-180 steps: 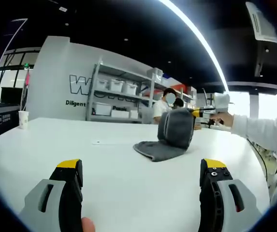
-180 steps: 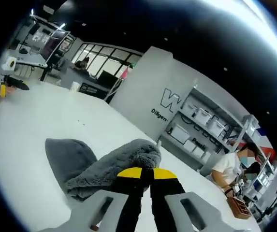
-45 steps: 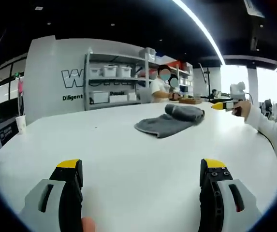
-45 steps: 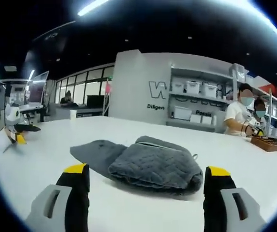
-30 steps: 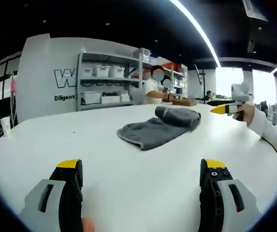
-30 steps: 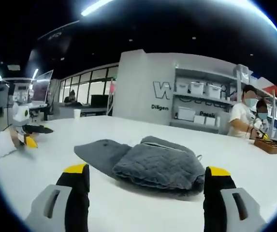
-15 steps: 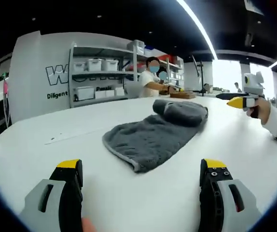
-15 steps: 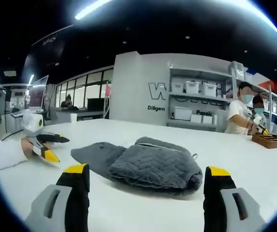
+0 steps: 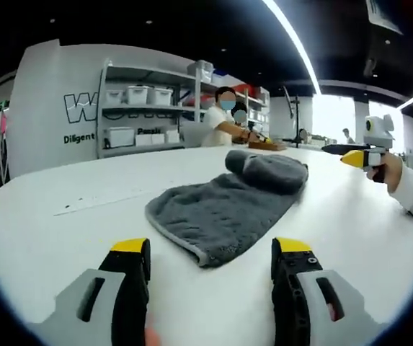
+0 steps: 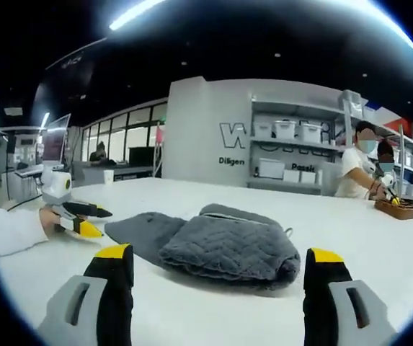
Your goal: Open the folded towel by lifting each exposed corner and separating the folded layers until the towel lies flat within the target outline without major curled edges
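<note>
My left tool (image 9: pixel 212 252) has its jaws set narrower than my right's, with nothing between them, just short of the near edge of the grey towel (image 9: pixel 224 203). My right tool (image 10: pixel 219 265) is spread wide and holds nothing, facing the towel's thick folded end (image 10: pixel 228 250). The towel lies on the white table (image 9: pixel 55 231), 1 thin layer spread toward my left tool, the bunched fold at the far end. Behind stand shelves (image 9: pixel 138 119) and 2 people (image 10: pixel 361 169).
</note>
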